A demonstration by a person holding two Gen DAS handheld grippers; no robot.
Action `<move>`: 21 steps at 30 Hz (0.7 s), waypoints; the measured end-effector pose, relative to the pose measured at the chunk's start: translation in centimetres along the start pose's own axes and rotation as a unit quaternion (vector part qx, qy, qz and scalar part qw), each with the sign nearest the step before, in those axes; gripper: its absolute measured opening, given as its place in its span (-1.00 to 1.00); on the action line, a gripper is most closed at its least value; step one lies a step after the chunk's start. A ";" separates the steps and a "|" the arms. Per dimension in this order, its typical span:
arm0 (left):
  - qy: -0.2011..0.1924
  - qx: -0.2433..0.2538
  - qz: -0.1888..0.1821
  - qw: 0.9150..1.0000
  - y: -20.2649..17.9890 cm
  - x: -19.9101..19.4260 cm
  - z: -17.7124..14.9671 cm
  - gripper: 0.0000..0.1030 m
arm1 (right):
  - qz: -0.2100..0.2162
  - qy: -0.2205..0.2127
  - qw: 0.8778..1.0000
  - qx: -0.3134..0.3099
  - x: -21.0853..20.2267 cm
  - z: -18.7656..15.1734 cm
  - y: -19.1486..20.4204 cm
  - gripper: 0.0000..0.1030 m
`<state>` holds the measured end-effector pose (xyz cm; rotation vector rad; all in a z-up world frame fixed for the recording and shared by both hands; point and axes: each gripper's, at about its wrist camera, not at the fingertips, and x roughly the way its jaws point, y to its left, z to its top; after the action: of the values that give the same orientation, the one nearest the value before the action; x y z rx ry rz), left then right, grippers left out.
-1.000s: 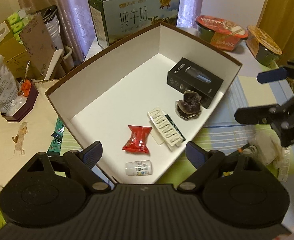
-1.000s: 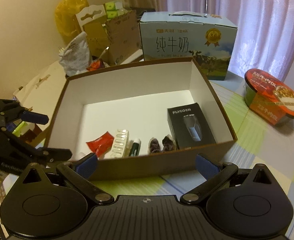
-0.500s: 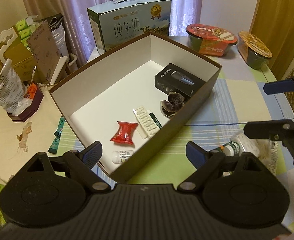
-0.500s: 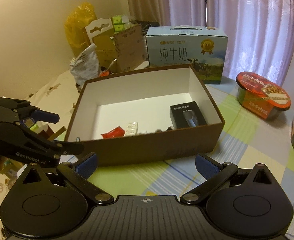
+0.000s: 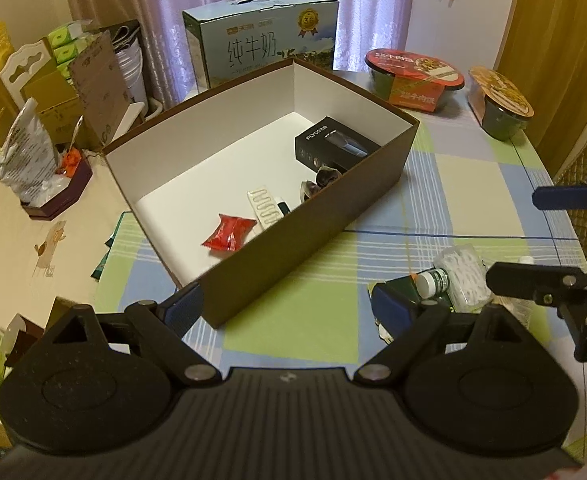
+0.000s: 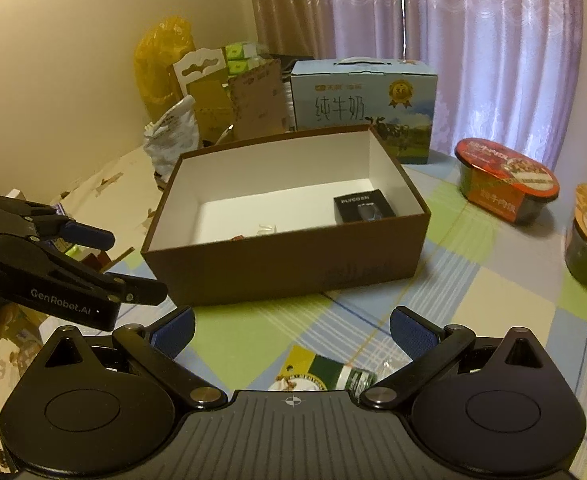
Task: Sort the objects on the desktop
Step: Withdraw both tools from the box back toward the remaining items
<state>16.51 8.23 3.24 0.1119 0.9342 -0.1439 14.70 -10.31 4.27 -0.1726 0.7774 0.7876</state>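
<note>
A brown box with a white inside stands mid-table. It holds a black carton, a red packet, a white blister strip and a dark clip. My left gripper hangs open and empty at the box's near corner. Right of it lie a small white-capped bottle and a clear tub of cotton swabs. My right gripper is open, held back from the box over a green-labelled bottle, with its pads wide apart and clear of it.
A blue milk carton stands behind the box. Two instant-noodle bowls sit at the far right of the checked tablecloth. Bags and cardboard crowd the left. Each gripper shows at the edge of the other's view.
Both grippers have drawn back from over the box towards the near table edge. The box looks smaller, and its near wall now hides part of the contents. Both grippers stay open.
</note>
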 end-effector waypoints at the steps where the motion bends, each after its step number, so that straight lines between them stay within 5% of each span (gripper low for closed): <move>1: 0.000 -0.002 0.001 1.000 -0.1 -0.1 -0.3 0.72 | 0.000 -0.002 1.000 0.001 -0.3 -0.3 0.0 0.96; 8: 0.004 -0.010 0.010 1.000 -1.1 -0.8 -2.6 0.72 | -0.010 -0.004 1.000 0.008 -2.0 -2.3 -0.3 0.96; 21: 0.037 -0.006 -0.033 0.999 -3.8 1.0 -5.8 0.72 | -0.063 0.032 0.995 0.069 -3.2 -7.8 -3.0 0.96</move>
<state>11.88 5.35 -1.07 0.0760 1.0127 -0.1976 10.95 -17.51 0.44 -0.1225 0.8700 0.6083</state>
